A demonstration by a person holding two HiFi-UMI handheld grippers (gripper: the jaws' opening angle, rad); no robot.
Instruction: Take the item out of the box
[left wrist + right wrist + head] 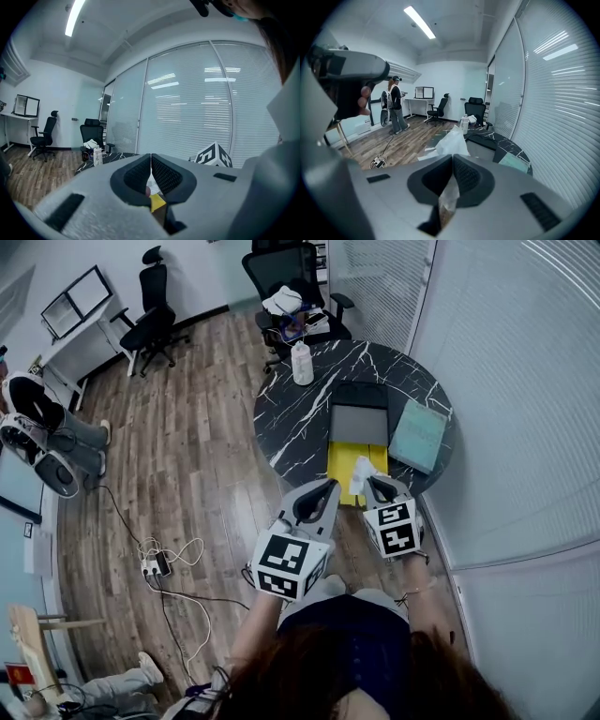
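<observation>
Gripping a crinkled clear plastic bag (452, 140), the right tool (452, 158) has its jaws clenched on the bag's lower part. The loose top of the bag stands up above the jaws, and something brownish shows inside it lower down. From the head view the bag (359, 474) is up out of the box (359, 425), over the box's yellow flap (347, 458) at the near edge of the round black marble worktop (291, 418).

The left tool (151, 157) is clenched too, its jaws meeting at the tips with nothing between them. In the head view it (328, 488) hangs just to the left of the right tool (371, 483), apart from the bag.

A pale green panel (419, 435) lies just right of the box. A white bottle (302, 364) stands at the worktop's far edge, near an office chair (295, 277).
</observation>
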